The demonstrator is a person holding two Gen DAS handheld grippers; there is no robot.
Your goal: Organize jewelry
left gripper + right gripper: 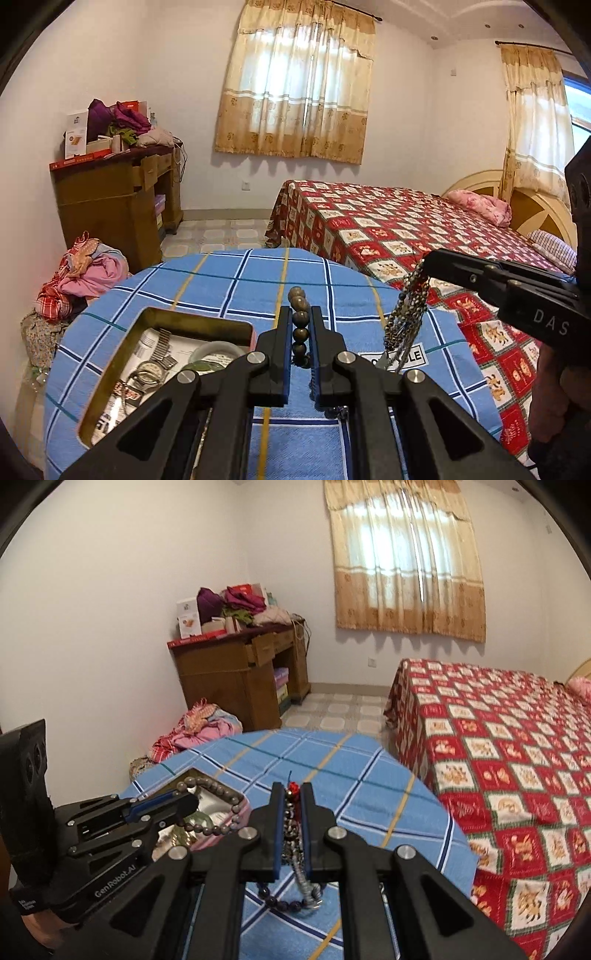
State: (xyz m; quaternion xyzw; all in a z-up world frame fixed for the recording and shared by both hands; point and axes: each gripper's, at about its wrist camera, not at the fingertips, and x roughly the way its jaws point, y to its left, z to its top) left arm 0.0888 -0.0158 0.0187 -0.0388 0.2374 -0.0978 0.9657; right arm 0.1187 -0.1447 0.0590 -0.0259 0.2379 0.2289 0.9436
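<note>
Left gripper (300,334) and right gripper (292,818), both angled slightly downward, side by side, jaws nearly closed, each clamped on an item; a hand (550,398) grips the right one.

Blue plaid cloth (236,291), red-and-white patchwork bedspread (388,225), golden curtains (295,96), brown beads (300,314)

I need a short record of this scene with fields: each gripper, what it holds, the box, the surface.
left gripper: shut on bead bracelet
right gripper: shut on chain bundle, hanging above the cloth
tin box: open, holds a watch and a pale bangle
surface: blue checked cloth
behind: bed, desk
</note>
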